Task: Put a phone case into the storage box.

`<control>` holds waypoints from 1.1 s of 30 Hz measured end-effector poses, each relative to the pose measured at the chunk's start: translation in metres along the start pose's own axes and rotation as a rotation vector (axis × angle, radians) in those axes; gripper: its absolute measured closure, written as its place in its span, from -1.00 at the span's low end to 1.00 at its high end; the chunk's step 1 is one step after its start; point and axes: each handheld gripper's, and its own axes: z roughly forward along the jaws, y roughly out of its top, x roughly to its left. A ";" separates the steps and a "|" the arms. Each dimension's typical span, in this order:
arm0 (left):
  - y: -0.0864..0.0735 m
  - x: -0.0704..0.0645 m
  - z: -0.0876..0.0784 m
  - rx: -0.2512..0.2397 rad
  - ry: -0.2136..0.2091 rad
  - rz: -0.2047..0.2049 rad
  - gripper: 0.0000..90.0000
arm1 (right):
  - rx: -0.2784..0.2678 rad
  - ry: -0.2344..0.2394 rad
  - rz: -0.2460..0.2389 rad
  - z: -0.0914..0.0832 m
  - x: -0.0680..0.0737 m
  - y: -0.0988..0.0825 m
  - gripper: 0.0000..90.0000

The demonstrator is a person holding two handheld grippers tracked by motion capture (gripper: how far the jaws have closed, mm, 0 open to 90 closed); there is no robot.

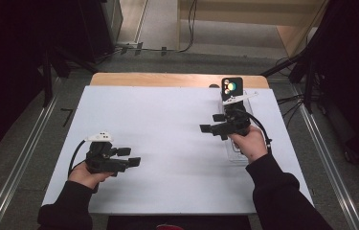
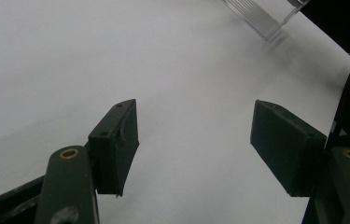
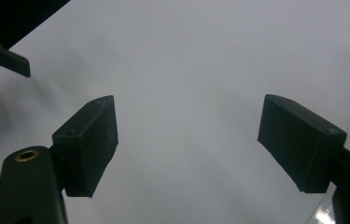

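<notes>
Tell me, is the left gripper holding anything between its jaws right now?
No, the left gripper has its jaws apart, with just the bare white table showing in the gap between them.

Clear plastic holder [image 1: 238, 152] flat, table's right side.

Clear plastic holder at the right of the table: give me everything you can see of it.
The clear plastic holder is a long, narrow transparent piece with ribbed walls, as the left gripper view shows at its corner. It lies flat on the white table sheet near the right edge, running from front to back. A black phone-like slab with coloured circles stands upright at its far end. The right gripper and the hand bearing it hang over its middle; whether they touch it cannot be told.
</notes>
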 end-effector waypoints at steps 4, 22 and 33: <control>0.000 -0.001 0.000 0.001 -0.002 0.006 -0.29 | 0.031 0.009 -0.020 -0.002 0.007 -0.008 -0.56; -0.005 -0.010 0.001 0.005 -0.030 0.027 -0.29 | 0.084 0.024 -0.075 -0.010 0.024 -0.051 -0.56; -0.010 -0.013 0.001 0.011 -0.046 0.032 -0.29 | 0.115 0.026 -0.095 -0.017 0.025 -0.074 -0.56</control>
